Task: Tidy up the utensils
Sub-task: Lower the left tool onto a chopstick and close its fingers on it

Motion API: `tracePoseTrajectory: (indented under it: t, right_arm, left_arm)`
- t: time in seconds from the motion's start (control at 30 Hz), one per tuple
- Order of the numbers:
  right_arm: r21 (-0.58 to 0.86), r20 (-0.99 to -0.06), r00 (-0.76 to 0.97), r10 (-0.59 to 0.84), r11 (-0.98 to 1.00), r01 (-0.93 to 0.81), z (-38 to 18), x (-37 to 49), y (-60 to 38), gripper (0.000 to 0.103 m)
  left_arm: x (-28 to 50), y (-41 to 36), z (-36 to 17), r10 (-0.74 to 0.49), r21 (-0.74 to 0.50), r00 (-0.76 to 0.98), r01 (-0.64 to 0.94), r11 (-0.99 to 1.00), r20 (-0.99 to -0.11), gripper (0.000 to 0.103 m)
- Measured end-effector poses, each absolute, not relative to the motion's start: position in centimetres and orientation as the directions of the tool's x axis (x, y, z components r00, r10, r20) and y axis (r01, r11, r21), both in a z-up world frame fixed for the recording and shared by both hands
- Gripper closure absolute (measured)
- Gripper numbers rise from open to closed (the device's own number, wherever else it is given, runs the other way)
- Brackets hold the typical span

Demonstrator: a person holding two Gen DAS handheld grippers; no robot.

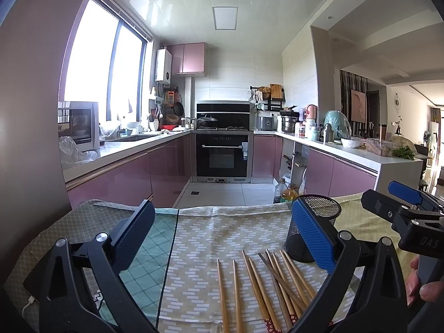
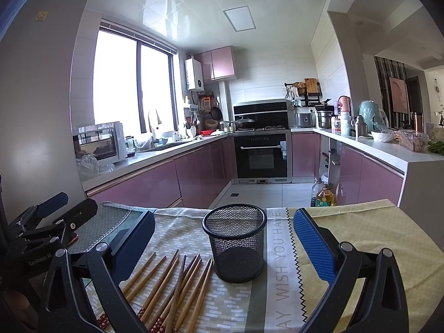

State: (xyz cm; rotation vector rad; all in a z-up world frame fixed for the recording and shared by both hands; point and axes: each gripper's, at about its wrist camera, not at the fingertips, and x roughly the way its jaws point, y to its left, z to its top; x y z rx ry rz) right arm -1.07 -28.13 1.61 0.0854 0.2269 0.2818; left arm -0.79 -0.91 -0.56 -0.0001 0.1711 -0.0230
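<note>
Several wooden chopsticks point(image 1: 266, 285) lie loose on the patterned tablecloth, fanned out just left of a black mesh cup point(image 2: 234, 242). The cup point(image 1: 319, 222) stands upright and empty. My left gripper point(image 1: 224, 238) is open and empty, held above the cloth with the chopsticks between its fingers. My right gripper point(image 2: 224, 241) is open and empty, with the cup between its fingers; the chopsticks point(image 2: 177, 288) lie at its lower left. Each gripper shows at the edge of the other's view: the right gripper point(image 1: 399, 202) and the left gripper point(image 2: 55, 211).
The table's far edge point(image 2: 194, 208) drops to the kitchen floor. Oil bottles point(image 2: 323, 194) stand on the floor beyond it. Pink cabinets, an oven point(image 2: 260, 158) and cluttered counters lie further back.
</note>
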Motion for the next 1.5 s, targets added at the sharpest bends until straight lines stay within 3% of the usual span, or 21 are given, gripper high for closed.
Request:
tracePoseTrajectory:
  t: [0.3,0.5,0.67,0.83,0.93,1.07,1.23,1.4,1.5]
  right_arm:
    - [0.123,-0.262,0.906,0.332,0.943,-0.31,0.8,-0.2,-28.0,0.006]
    - [0.093,-0.407,0.823,0.396,0.914,-0.394,-1.1,0.9,-26.2,0.007]
    - [0.063,-0.542,0.715,0.442,0.87,-0.49,-3.4,1.6,-23.6,0.029]
    - [0.101,-0.66,0.596,0.457,0.84,-0.533,-6.3,3.1,-21.4,0.063]
    - [0.14,-0.686,0.553,0.473,0.831,-0.538,-7.2,3.7,-20.9,0.073]
    - [0.16,-0.697,0.528,0.485,0.823,-0.545,-7.7,4.2,-20.4,0.081]
    - [0.2,-0.728,0.484,0.485,0.826,-0.527,-8.1,5.1,-20.7,0.083]
    - [0.234,-0.731,0.461,0.503,0.82,-0.522,-8.4,5.5,-20.8,0.086]
    - [0.258,-0.729,0.451,0.514,0.817,-0.515,-8.5,5.9,-20.9,0.089]
  left_arm:
    - [-0.3,-0.4,-1.0,-0.026,0.008,0.978,0.029,1.0,-0.207,0.006]
    - [1.4,0.6,-2.7,0.001,0.079,0.946,0.026,0.997,-0.326,0.006]
    - [2.9,1.5,-4.5,-0.02,0.094,0.895,0.069,0.993,-0.446,0.017]
    - [4.4,1.4,-6.4,-0.075,0.082,0.826,0.145,0.986,-0.558,0.032]
    - [5.1,1.4,-7.0,-0.114,0.049,0.791,0.18,0.982,-0.601,0.041]
    - [6.2,1.2,-8.1,-0.161,0.005,0.737,0.218,0.976,-0.656,0.05]
    - [7.3,1.0,-9.4,-0.198,-0.036,0.672,0.247,0.968,-0.714,0.057]
    - [8.2,1.0,-10.3,-0.246,-0.098,0.61,0.265,0.959,-0.753,0.076]
    - [8.5,1.0,-10.5,-0.268,-0.122,0.6,0.273,0.954,-0.753,0.077]
